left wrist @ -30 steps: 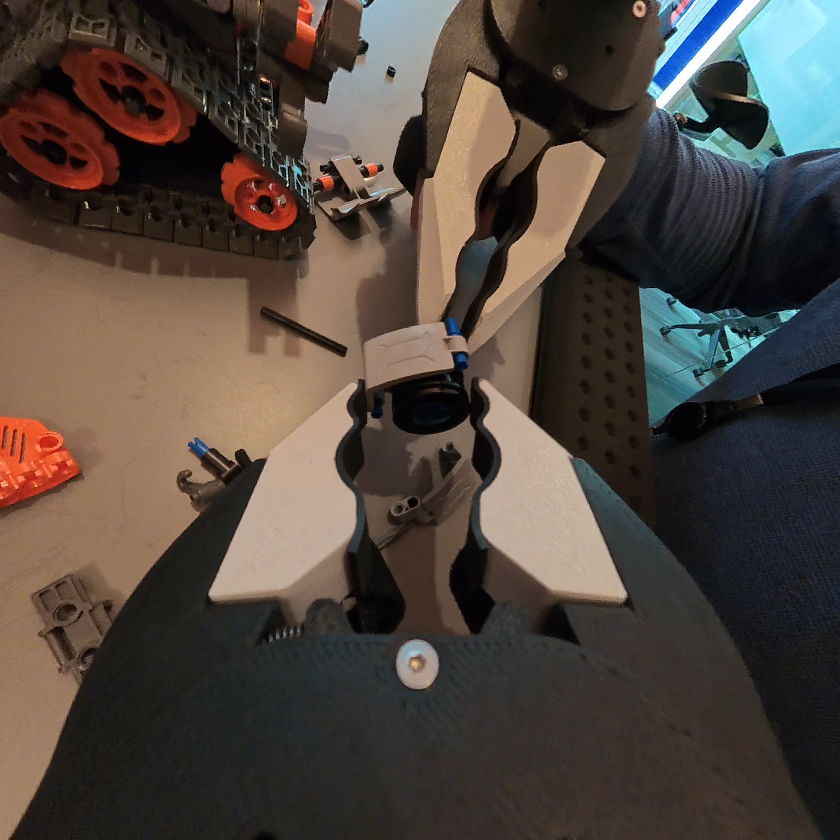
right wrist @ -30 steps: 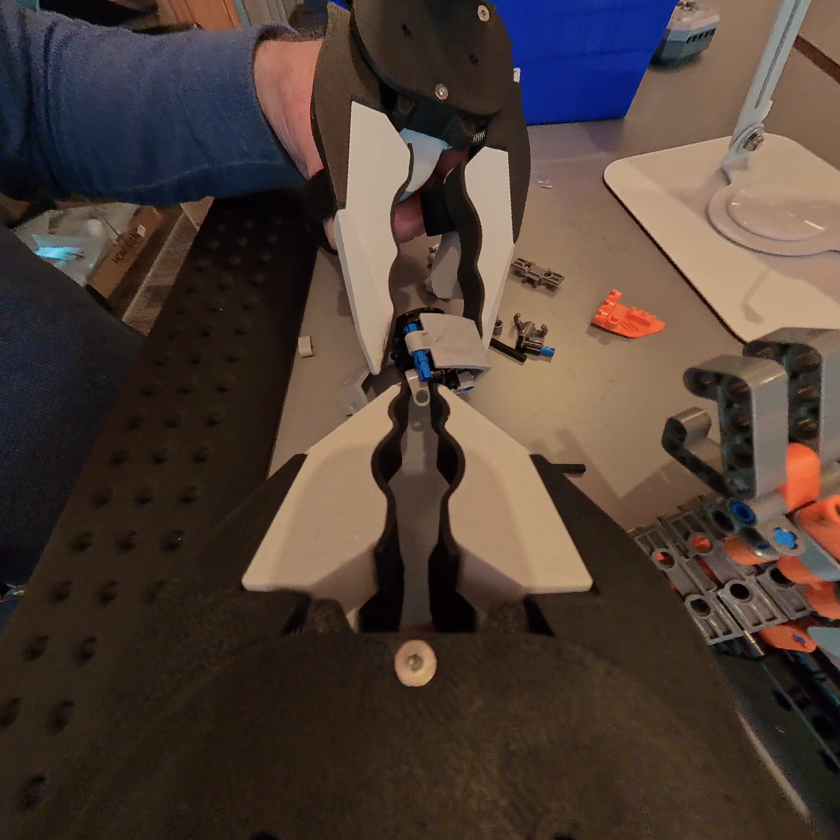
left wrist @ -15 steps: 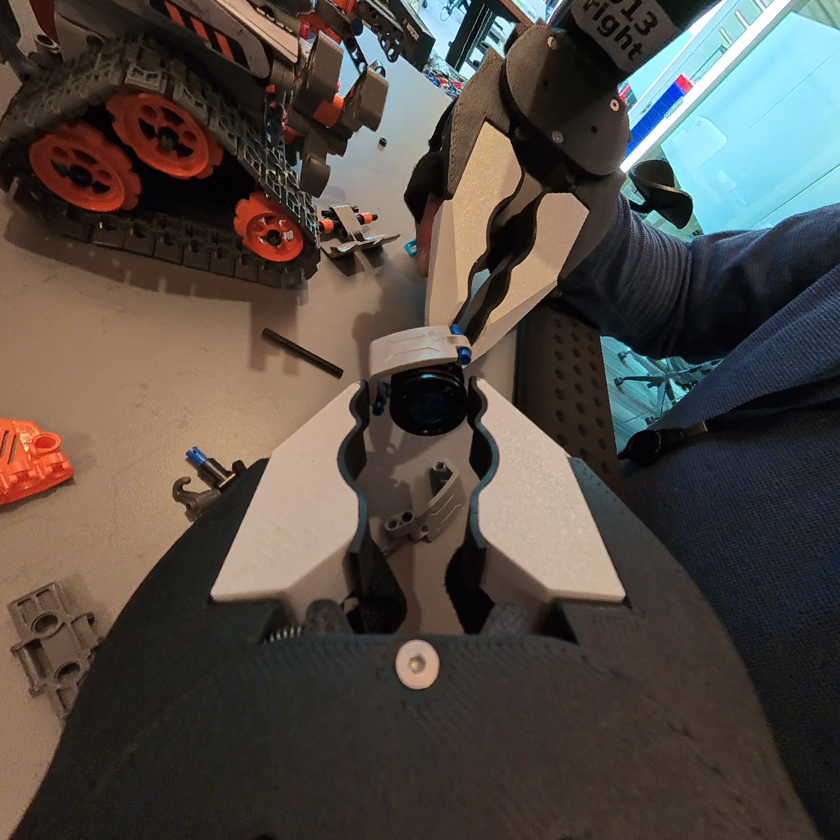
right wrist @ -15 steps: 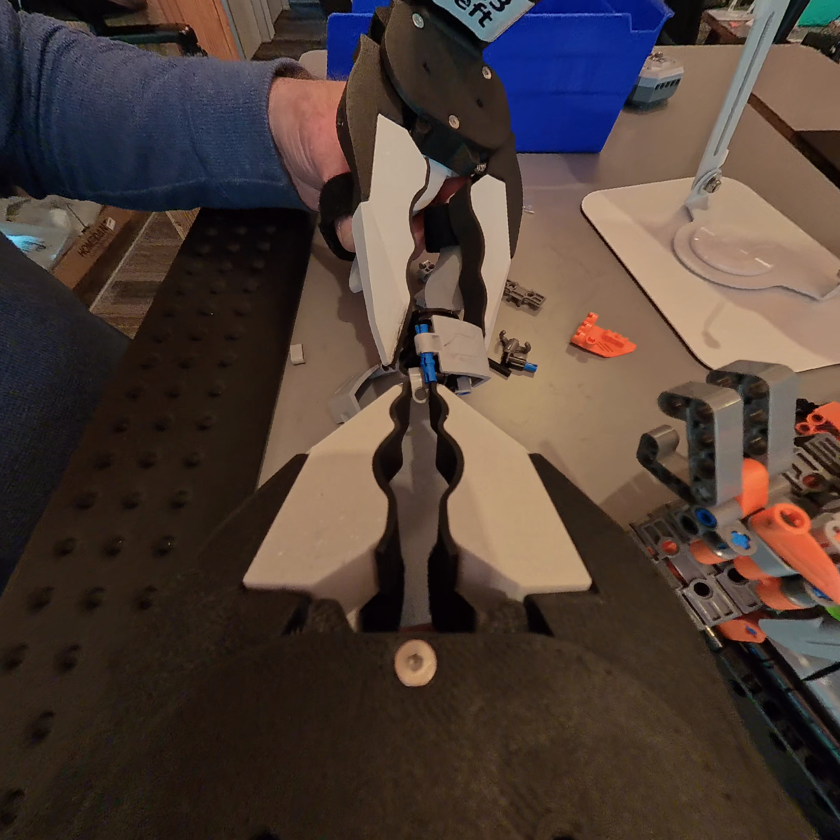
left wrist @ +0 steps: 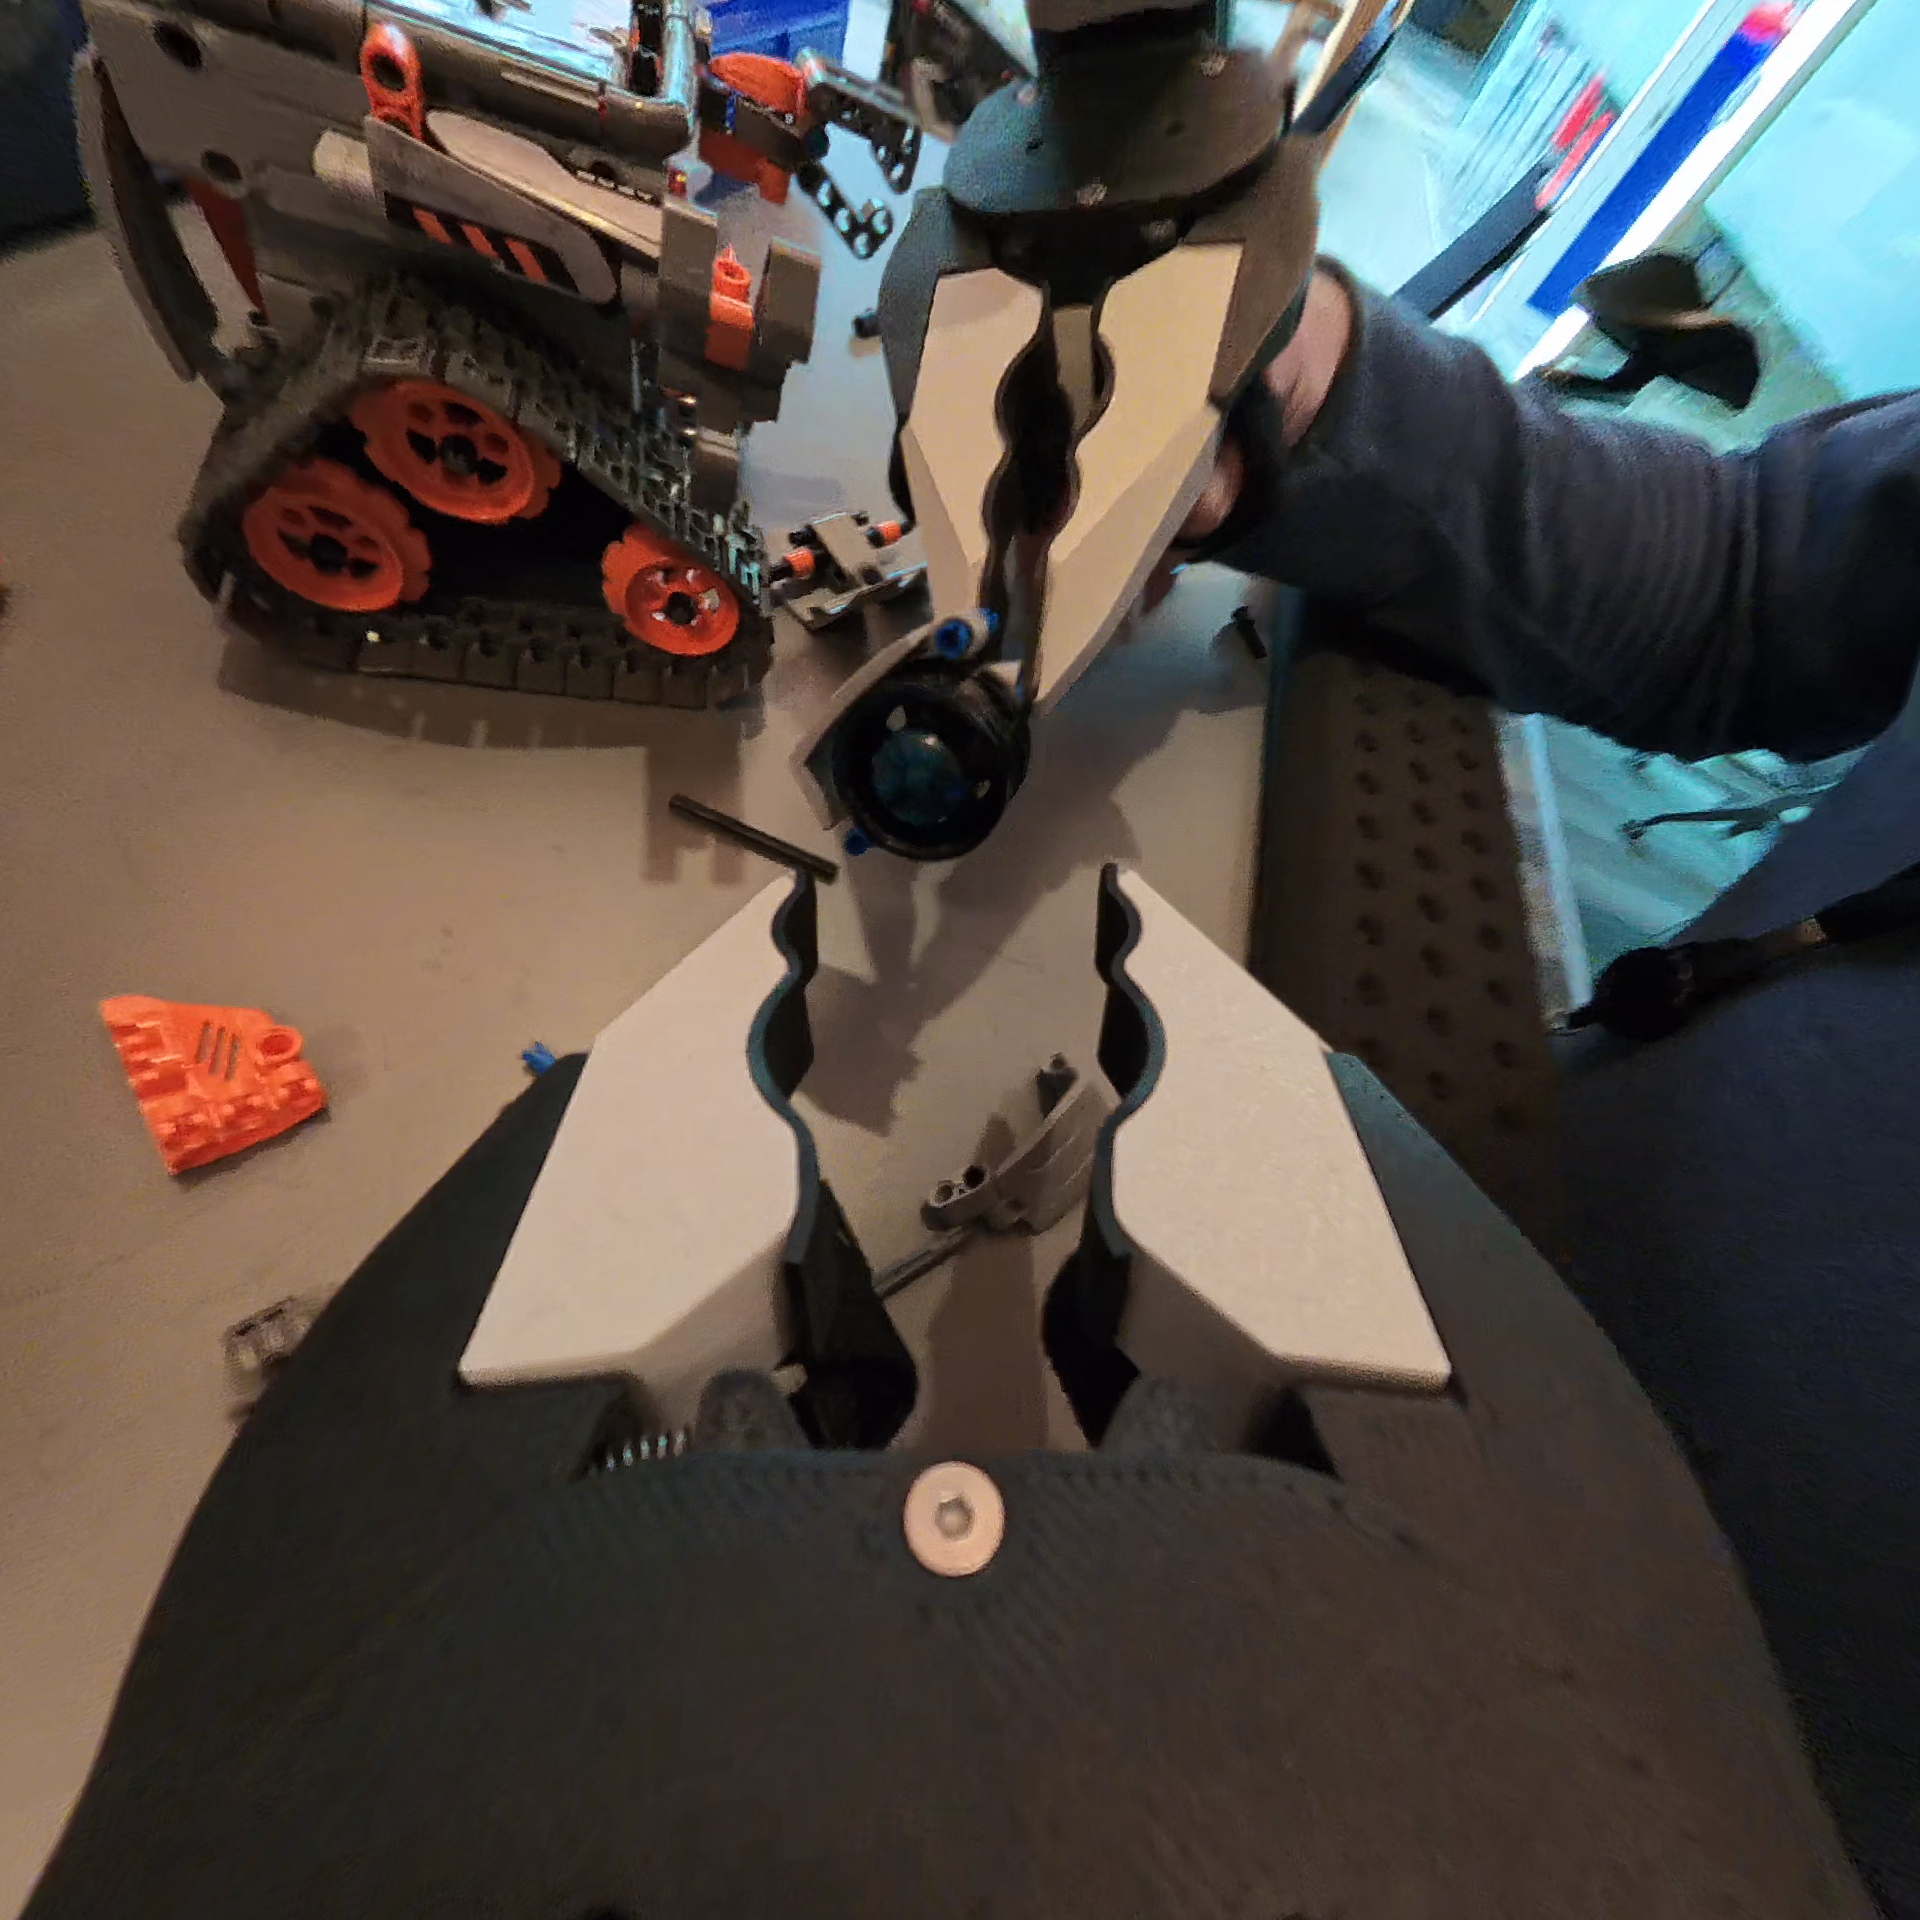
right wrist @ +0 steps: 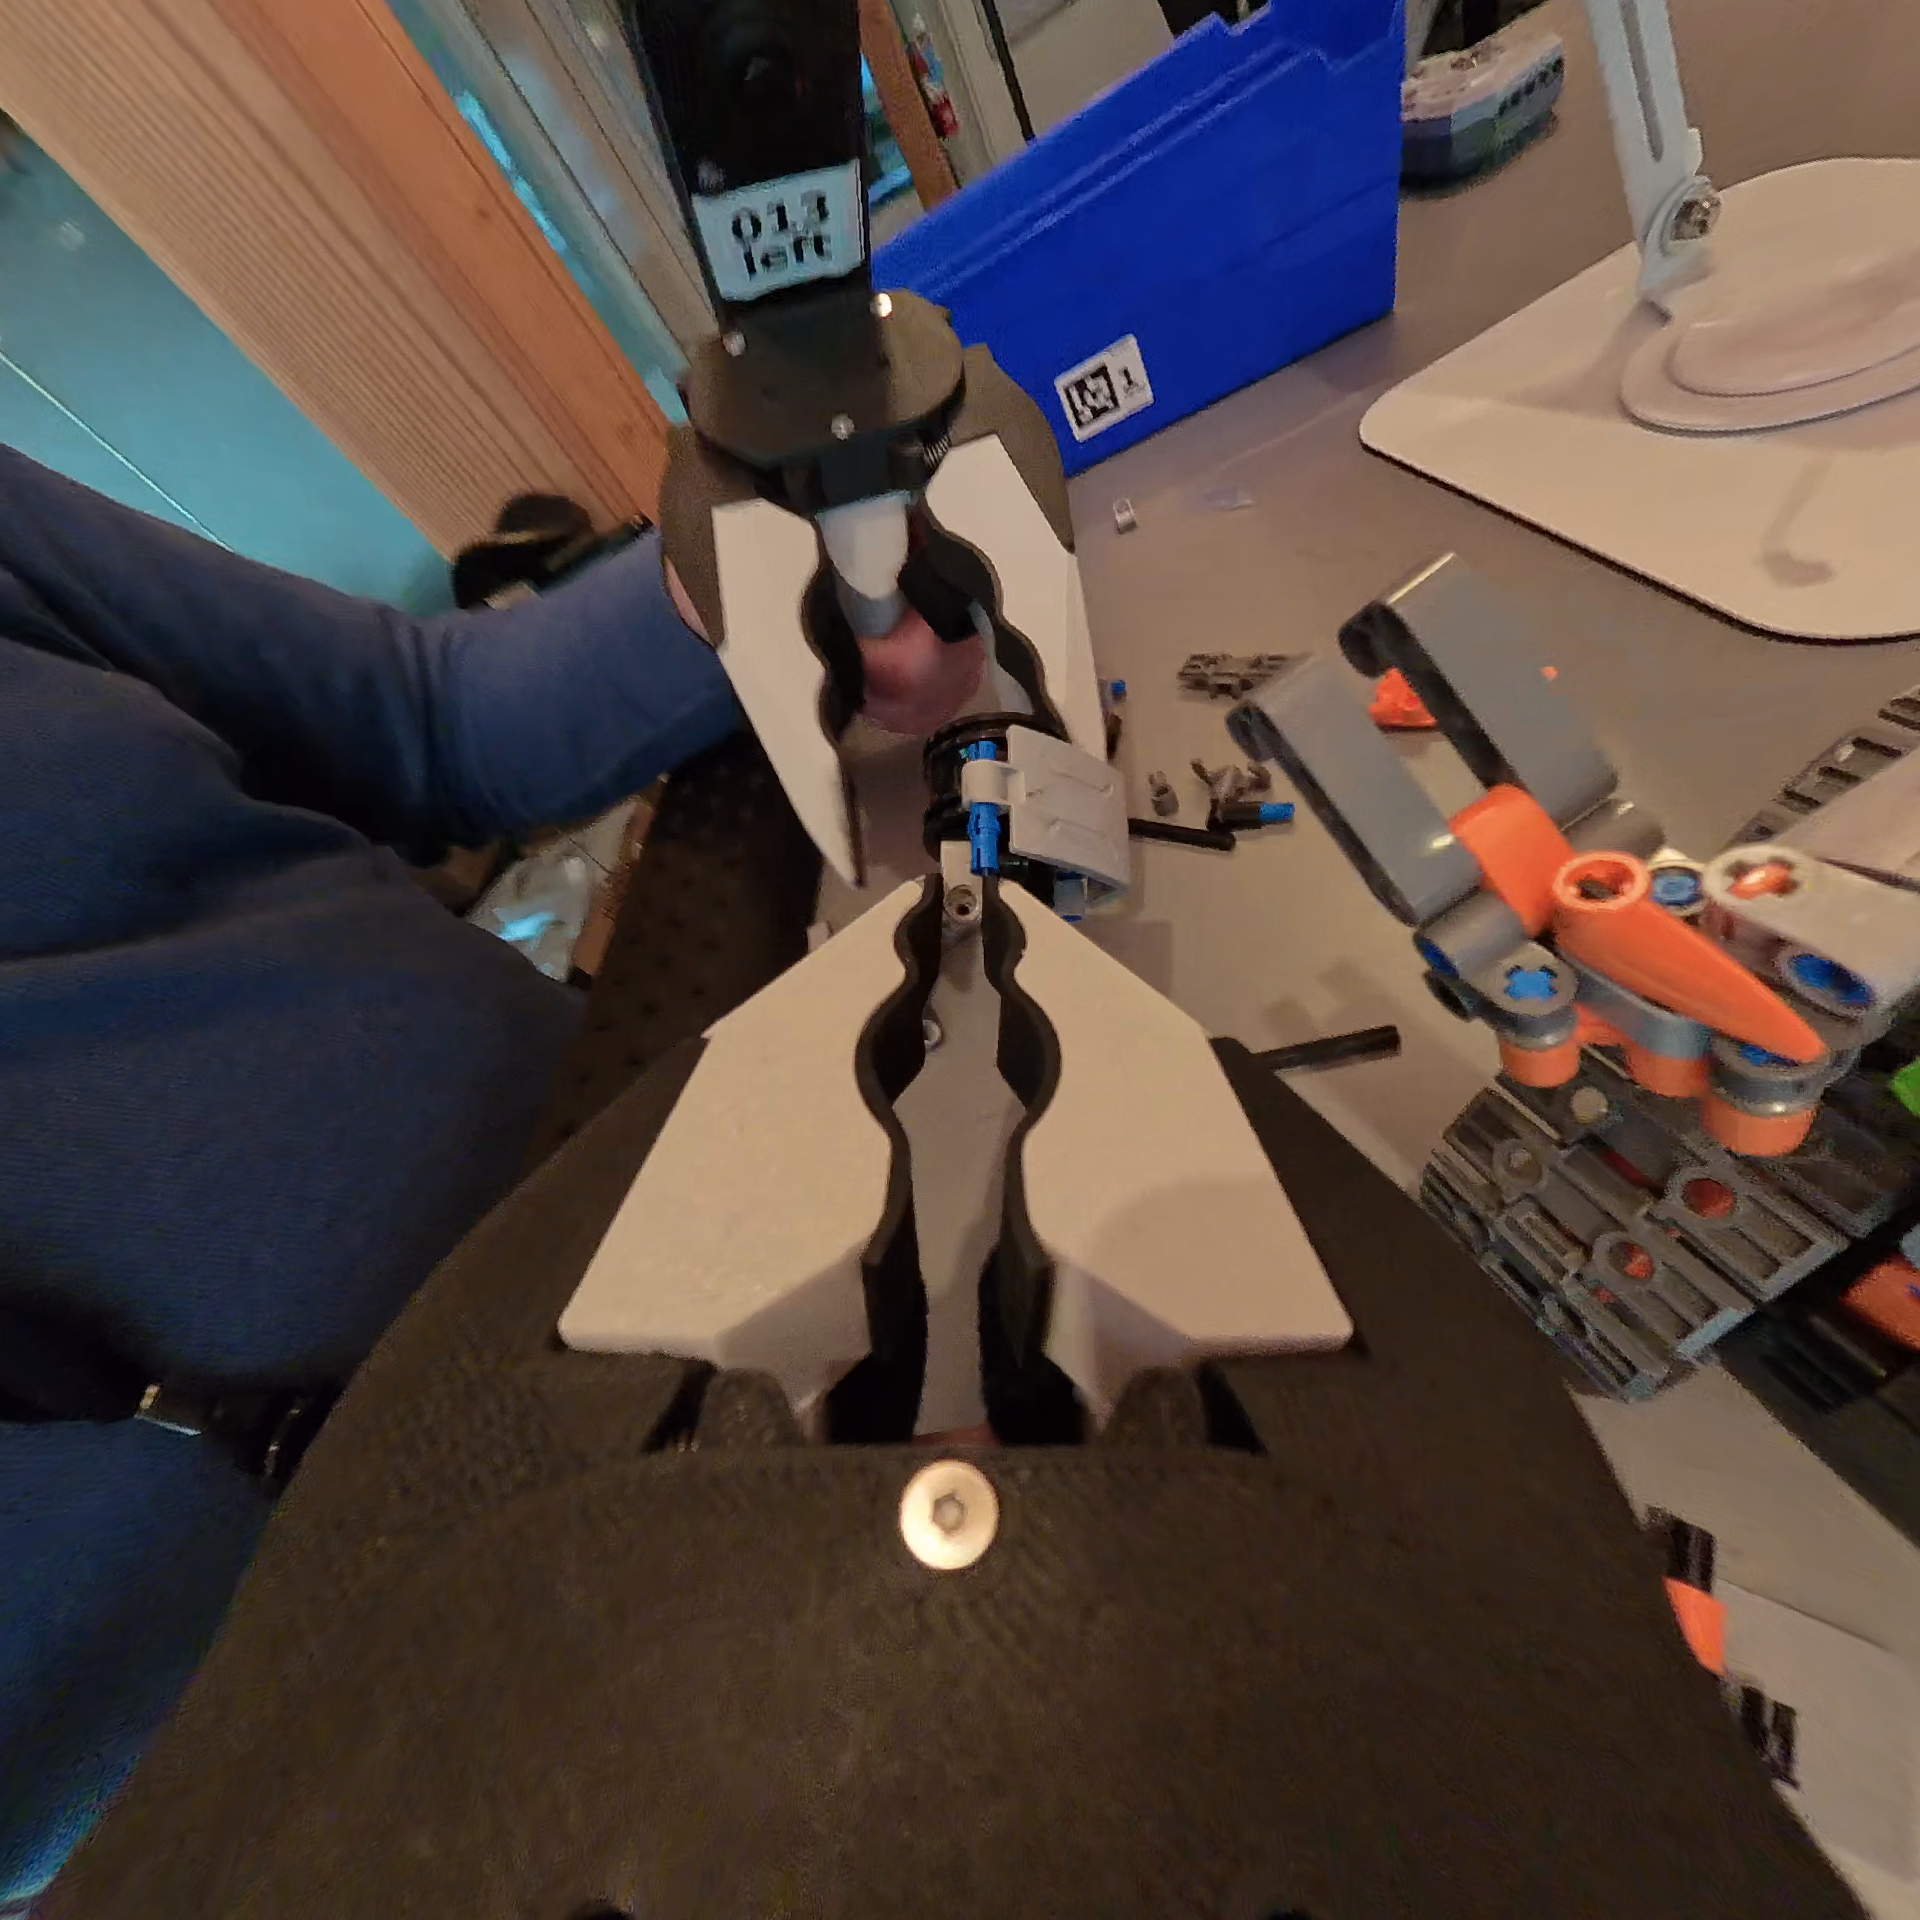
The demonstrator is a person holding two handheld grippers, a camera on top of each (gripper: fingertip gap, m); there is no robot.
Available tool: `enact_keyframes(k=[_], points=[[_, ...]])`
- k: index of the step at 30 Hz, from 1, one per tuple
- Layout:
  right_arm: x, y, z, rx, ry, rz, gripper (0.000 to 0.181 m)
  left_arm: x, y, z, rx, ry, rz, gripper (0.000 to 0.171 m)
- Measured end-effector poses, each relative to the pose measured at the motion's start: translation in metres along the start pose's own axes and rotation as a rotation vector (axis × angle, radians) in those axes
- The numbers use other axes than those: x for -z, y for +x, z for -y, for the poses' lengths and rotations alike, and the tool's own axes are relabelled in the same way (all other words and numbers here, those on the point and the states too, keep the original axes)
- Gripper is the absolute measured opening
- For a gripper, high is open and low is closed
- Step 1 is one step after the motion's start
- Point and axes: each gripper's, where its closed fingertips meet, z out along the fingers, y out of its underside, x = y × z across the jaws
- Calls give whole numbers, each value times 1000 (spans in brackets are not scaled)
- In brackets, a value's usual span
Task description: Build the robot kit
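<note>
Right gripper (right wrist: 961,909) grips wheel assembly (left wrist: 925,753); left gripper (left wrist: 951,925) empty

Matt, grainy black plastic forms the left gripper (left wrist: 951,925) body; its fingers (left wrist: 675,1143) are faced in rough white plastic. The tracked model (left wrist: 468,436) is smooth, glossy plastic. The sleeve (left wrist: 1558,561) is ribbed cloth.

Dim, warm indoor light leaves soft shadows on the tabletop (left wrist: 312,883). Both wide-angle views bend at the edges. Backgrounds blur slightly.
</note>
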Motion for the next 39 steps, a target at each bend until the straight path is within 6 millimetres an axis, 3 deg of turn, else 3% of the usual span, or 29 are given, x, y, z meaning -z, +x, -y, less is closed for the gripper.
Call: enact_keyframes(k=[8,13,27,36,39], points=[[3,-3,6,-71,48,59,4,0,-3,13,-150,31,106,48],[0,-9,5,-80,36,86,4,-1,-2,20,-177,53,102,34],[8,-5,24,-114,143,56,10,7,-4,38,229,228,-111,30],[6,0,18,-29,89,-35,10,4,-6,34,308,232,-144,30],[5,2,18,8,78,-78,19,6,-7,36,346,256,-171,30]])
